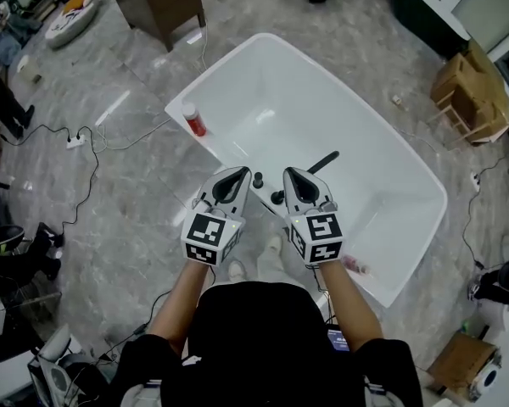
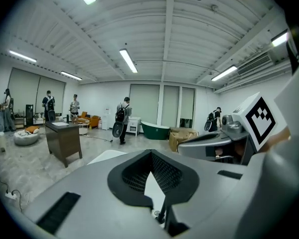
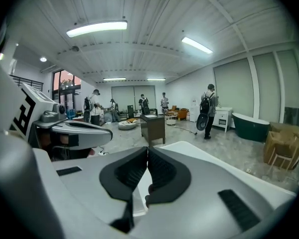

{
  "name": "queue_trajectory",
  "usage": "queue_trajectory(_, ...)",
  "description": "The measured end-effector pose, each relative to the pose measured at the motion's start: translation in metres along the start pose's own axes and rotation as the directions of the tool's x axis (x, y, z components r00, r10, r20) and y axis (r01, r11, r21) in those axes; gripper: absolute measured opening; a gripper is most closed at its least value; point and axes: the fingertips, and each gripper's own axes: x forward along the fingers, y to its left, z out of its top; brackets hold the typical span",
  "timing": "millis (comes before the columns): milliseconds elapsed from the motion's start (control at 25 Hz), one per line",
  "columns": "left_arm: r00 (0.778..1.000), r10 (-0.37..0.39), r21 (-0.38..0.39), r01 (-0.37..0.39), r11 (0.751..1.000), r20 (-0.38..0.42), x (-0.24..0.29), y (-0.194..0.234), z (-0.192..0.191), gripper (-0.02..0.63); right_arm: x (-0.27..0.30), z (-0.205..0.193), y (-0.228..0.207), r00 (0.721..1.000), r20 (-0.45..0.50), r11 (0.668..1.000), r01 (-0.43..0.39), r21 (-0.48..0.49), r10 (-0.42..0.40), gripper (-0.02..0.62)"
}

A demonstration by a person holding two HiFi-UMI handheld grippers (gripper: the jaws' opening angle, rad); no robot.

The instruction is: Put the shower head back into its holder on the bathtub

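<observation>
1. Left tool [image 1: 231, 181]: jaws together, pads meeting, nothing between them. Right tool [image 1: 295, 181]: the same, closed and empty.
2. I hold both side by side above the near rim of the tub [image 1: 305, 100]. They point out across it, only a little below level.
3. Shower head [image 1: 325, 160]: a black wand at the near rim, just beyond the right tool's tip and to its right. Its long axis runs diagonally from that tip, up and right over the basin. Neither tool touches it.
4. The right tool is the nearer. The left lies on the far side of two black knobs [image 1: 257, 179] that sit between the tools.
5. In the head view the right tool hides the wand's lower end and the holder, so I cannot tell whether the wand is seated.
6. Judgement: with both tools empty and apart from the wand, it probably rests in the holder. Any check would fall to the right tool, coming down along that diagonal.
7. Only the head view shows the wand, the knobs and a red bottle [image 1: 193, 119] on the tub's left rim. Only the tool views settle the jaws. They look over white tub edge into the room and show no wand.
</observation>
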Motion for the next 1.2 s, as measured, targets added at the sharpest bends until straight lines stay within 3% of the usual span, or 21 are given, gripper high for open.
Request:
queue_trajectory(440,0.992,0.022,0.025,-0.026,0.999,0.126,-0.032,-0.003,0.069,0.014,-0.032,0.07,0.007,0.991,0.131,0.997,0.012,-0.075,-0.003,0.021)
queue_trajectory(720,0.983,0.018,0.082,-0.034,0.996,0.183,-0.053,-0.006,0.111,0.014,-0.05,0.109,0.008,0.977,0.214,0.996,0.039,-0.086,-0.02,0.021)
queue_trajectory(1200,0.973,0.023,0.098,-0.046,0.994,0.228,-0.058,-0.012,0.125,0.014,-0.057,0.121,0.007,0.967,0.253,0.994,0.057,-0.098,-0.031,0.021)
